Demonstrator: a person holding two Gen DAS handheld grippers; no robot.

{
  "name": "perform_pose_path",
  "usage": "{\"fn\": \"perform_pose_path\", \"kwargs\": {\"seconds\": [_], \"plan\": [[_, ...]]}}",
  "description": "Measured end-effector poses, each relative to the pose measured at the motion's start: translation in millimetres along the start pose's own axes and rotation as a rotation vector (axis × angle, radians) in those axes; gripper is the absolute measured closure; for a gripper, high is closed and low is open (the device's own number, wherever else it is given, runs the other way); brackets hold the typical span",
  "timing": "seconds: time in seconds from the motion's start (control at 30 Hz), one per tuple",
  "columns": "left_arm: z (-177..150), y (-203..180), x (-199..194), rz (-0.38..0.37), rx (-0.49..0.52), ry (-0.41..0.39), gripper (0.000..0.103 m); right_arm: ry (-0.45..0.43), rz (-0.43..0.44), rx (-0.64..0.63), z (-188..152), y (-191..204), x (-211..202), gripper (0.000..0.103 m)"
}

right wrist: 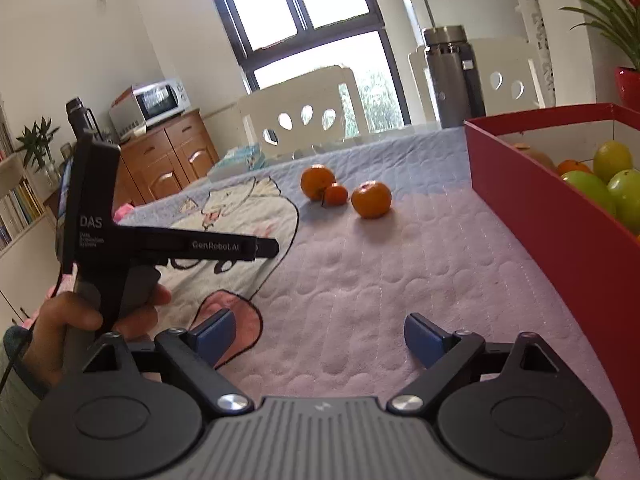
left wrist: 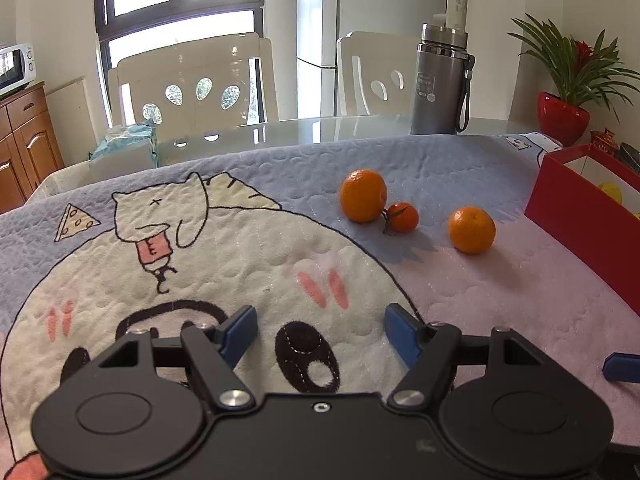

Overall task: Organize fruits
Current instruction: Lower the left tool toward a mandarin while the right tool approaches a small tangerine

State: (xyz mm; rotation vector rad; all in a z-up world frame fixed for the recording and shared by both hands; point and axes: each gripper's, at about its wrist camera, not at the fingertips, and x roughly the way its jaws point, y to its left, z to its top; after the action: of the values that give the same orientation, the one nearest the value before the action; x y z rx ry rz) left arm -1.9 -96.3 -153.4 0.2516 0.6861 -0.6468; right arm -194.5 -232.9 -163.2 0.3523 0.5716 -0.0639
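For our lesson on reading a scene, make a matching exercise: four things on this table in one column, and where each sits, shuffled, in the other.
Things
1. green fruits
2. small tangerine
3. grey flask
4. blue tissue pack

Places
A. on bare glass, far left
B. inside the red box
C. standing upright at the blanket's far edge
D. beside the largest orange

Pairs: 1-B, 2-D, 3-C, 4-A

Three orange fruits (left wrist: 471,229) sit ahead of the left gripper (left wrist: 320,334), which is black with blue fingertips (left wrist: 240,332). Under it the blanket (left wrist: 240,248) is purple and pink with a white cartoon cat. To its right stands a red box (right wrist: 540,200), with green fruits (right wrist: 612,184) inside. Far ahead are a grey bottle (left wrist: 438,84) and a red plant pot (left wrist: 562,118).
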Motion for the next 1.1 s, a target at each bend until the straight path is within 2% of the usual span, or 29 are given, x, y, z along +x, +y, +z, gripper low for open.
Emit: {"fn": "perform_pose_path", "kwargs": {"seconds": [0.2,0.33,0.4,0.5,0.6,0.73,0.83,0.9,1.0,1.1], "plan": [[-1,-5,-2,0.021,0.022,-0.009,0.019,0.000,-0.013,-0.003,0,1,0,0.010],[2,-1,-8,0.021,0.003,-0.024,0.019,-0.040,-0.085,-0.021,-1,8,-5,0.010],[4,4,-13,0.038,-0.012,-0.028,0.019,-0.068,-0.148,-0.039,0,16,-10,0.010],[13,10,-23,0.059,-0.036,-0.020,0.019,-0.066,-0.223,-0.065,4,25,-22,0.010],[32,15,-28,-0.001,-0.072,0.061,0.019,-0.082,-0.302,-0.094,12,27,-34,0.010],[69,16,-32,-0.036,-0.078,0.071,0.019,-0.119,-0.352,-0.166,35,31,-37,0.011],[88,18,-17,-0.131,-0.135,0.087,0.019,-0.106,-0.373,-0.220,43,34,-36,0.015],[92,13,-4,-0.197,-0.167,0.090,0.019,-0.088,-0.364,-0.253,34,32,-43,0.015],[92,-12,18,-0.255,-0.114,0.110,0.022,-0.057,-0.326,-0.209,9,17,-60,0.015],[89,-44,33,-0.251,0.009,0.097,0.022,-0.035,-0.302,-0.127,-16,1,-72,0.017]]}}
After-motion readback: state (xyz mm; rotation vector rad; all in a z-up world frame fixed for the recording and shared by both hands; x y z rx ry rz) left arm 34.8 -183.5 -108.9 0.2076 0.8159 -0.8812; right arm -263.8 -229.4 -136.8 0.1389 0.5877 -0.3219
